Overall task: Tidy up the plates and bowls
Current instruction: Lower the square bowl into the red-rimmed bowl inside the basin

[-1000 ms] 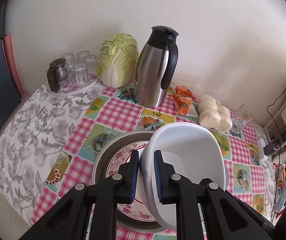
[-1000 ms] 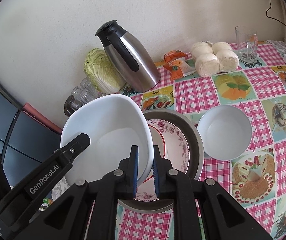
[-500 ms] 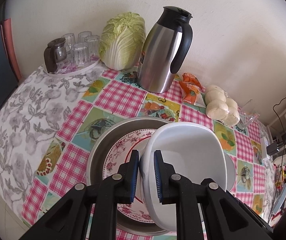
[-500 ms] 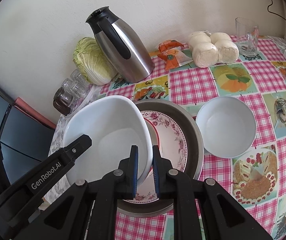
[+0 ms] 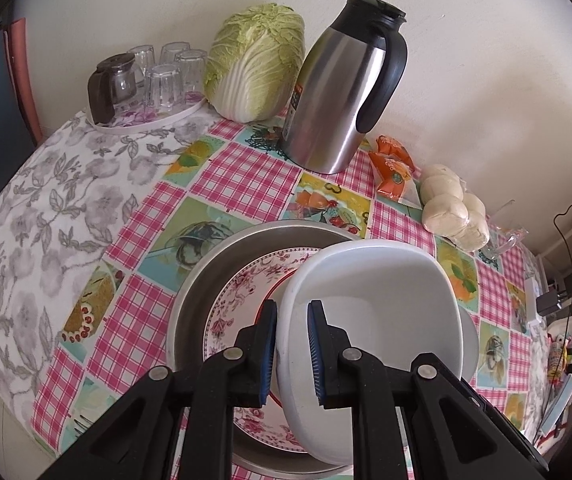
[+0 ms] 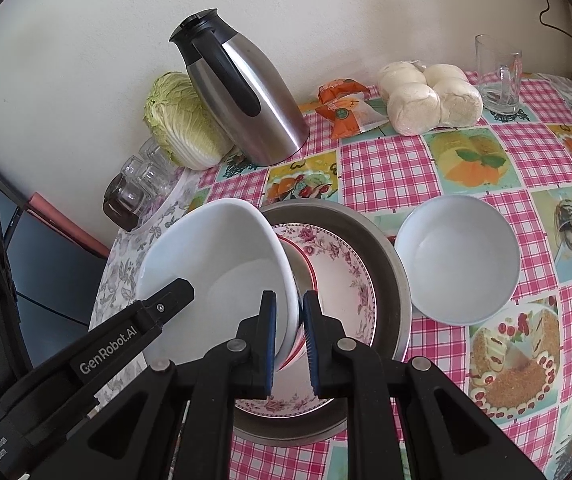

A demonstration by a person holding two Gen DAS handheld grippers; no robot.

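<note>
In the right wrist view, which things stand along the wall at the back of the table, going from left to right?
Green napa cabbage → steel thermos jug with black handle → orange snack packets → bag of white buns → clear glass mug.

A glossy white ceramic-looking rounded bowl (image 5: 369, 312) tilts over a smooth floral glazed plate (image 5: 242, 304) inside a dull grey metal basin (image 5: 206, 280), on the desk's shiny checked plastic cloth (image 5: 242, 172), near a brushed-steel jug (image 5: 337, 104).
</note>
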